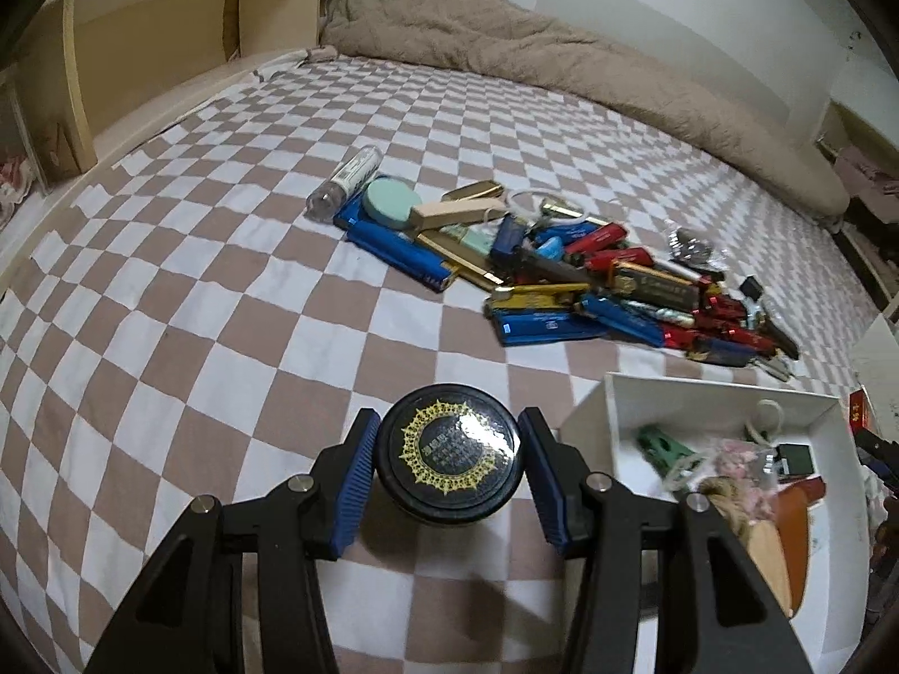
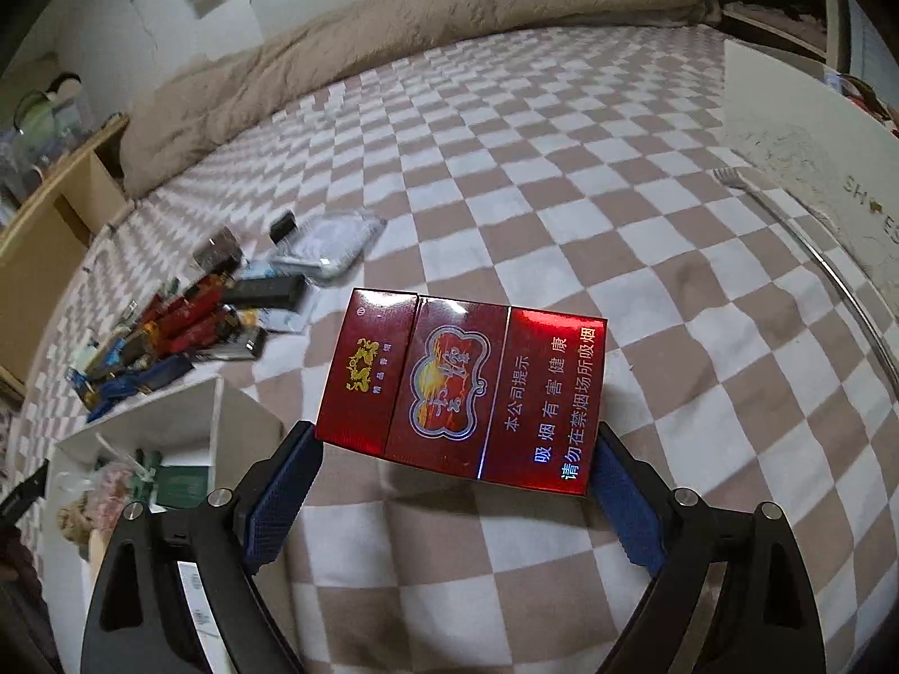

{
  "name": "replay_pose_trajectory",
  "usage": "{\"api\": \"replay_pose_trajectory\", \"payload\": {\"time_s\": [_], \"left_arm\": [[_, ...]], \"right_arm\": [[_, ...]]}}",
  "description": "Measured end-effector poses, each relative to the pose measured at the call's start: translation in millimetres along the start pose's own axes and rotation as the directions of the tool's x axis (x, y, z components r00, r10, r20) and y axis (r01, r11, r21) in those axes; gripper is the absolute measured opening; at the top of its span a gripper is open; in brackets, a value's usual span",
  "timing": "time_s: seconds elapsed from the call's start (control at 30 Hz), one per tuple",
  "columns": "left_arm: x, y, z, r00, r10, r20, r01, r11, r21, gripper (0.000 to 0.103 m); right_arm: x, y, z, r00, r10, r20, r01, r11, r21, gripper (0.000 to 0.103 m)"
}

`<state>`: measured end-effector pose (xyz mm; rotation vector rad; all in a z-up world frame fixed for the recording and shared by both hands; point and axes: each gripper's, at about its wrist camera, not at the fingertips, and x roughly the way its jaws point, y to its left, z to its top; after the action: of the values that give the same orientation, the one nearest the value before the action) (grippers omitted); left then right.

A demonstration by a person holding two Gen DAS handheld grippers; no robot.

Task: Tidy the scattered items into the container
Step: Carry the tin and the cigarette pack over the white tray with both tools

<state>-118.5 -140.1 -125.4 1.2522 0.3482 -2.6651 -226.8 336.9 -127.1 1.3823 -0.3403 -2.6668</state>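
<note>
Right tongs (image 2: 452, 472) pinching a red cigarette pack (image 2: 461, 387) above the checkered bed sheet (image 2: 562, 213), right of the white box (image 2: 216, 410). Left tongs (image 1: 448, 469) clamped on a round black tin (image 1: 449, 452), left of the box, pile of lighters (image 1: 590, 281) beyond.

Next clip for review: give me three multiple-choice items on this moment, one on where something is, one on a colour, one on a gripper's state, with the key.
1. Where does the white box lie from the left gripper, in its own view?
A. to the right
B. to the left
C. behind the blanket

2. What colour is the pack in the right gripper?
A. green
B. red
C. white

3. What does the left gripper hold?
A. nothing
B. a fork
C. a round black tin

Key: 1 A, the box sits at lower right; 2 B, its face is red; 3 C, both pads press the tin's sides.
</note>
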Motion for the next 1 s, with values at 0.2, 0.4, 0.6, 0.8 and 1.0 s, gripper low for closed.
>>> {"api": "replay_pose_trajectory", "payload": {"time_s": [0.2, 0.4, 0.6, 0.8, 1.0], "left_arm": [[-29.5, -17.3, 8.6, 0.996, -0.042, 0.073, 0.040, 0.999, 0.036, 0.050], [-48.3, -43.8, 15.0, 0.989, -0.084, 0.120, 0.072, 0.992, 0.103, 0.050], [-42.6, -66.6, 19.5, 0.989, -0.102, 0.111, 0.085, 0.985, 0.152, 0.050], [-34.4, -82.3, 19.9, 0.987, -0.136, 0.085, 0.118, 0.976, 0.182, 0.050], [-21.4, -88.9, 17.1, 0.987, -0.153, 0.048, 0.143, 0.973, 0.181, 0.050]], "right_arm": [[-23.4, 6.4, 0.2, 0.997, 0.051, 0.061, -0.052, 0.999, 0.012, 0.093], [-43.2, 22.1, -2.1, 0.990, 0.096, 0.106, -0.095, 0.995, -0.014, 0.093], [-63.3, 42.5, -7.1, 0.976, 0.167, 0.137, -0.162, 0.986, -0.050, 0.093], [-74.7, 61.5, -15.3, 0.963, 0.236, 0.132, -0.228, 0.971, -0.074, 0.093], [-77.7, 80.4, -26.7, 0.948, 0.302, 0.099, -0.294, 0.952, -0.086, 0.093]]}}
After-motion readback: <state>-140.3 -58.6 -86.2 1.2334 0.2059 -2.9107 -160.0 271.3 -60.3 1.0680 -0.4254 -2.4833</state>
